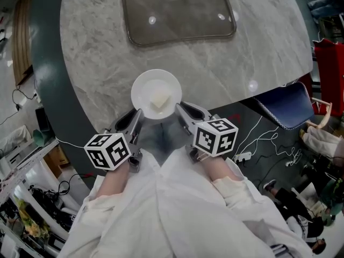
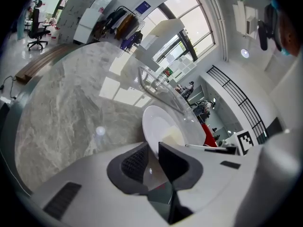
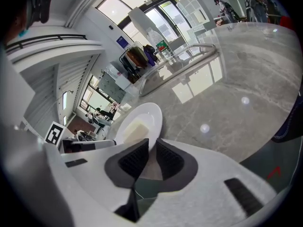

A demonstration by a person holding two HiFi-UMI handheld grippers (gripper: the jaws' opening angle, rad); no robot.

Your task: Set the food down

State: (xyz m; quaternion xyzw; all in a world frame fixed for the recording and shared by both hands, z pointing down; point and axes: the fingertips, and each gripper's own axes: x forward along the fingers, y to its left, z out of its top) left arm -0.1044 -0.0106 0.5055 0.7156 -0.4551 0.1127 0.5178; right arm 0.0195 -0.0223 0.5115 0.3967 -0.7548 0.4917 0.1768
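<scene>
A small white plate (image 1: 144, 86) carries a pale cube of food (image 1: 159, 101) and sits at the near edge of the grey marble table (image 1: 97, 47). I cannot tell whether it rests on the marble. My left gripper (image 1: 138, 115) is shut on the plate's near-left rim, and my right gripper (image 1: 180, 108) is shut on its near-right rim. In the left gripper view the plate (image 2: 158, 122) with the food (image 2: 173, 137) stands edge-on between the pads of the left gripper (image 2: 153, 156). In the right gripper view the plate (image 3: 147, 113) and food (image 3: 134, 131) rise from the right gripper (image 3: 152, 151).
A dark see-through tray (image 1: 177, 12) lies at the far side of the table. The round table has a dark rim (image 1: 47, 90). To the right stand a blue seat (image 1: 287, 104) and a red object (image 1: 328, 58), with cables on the floor below.
</scene>
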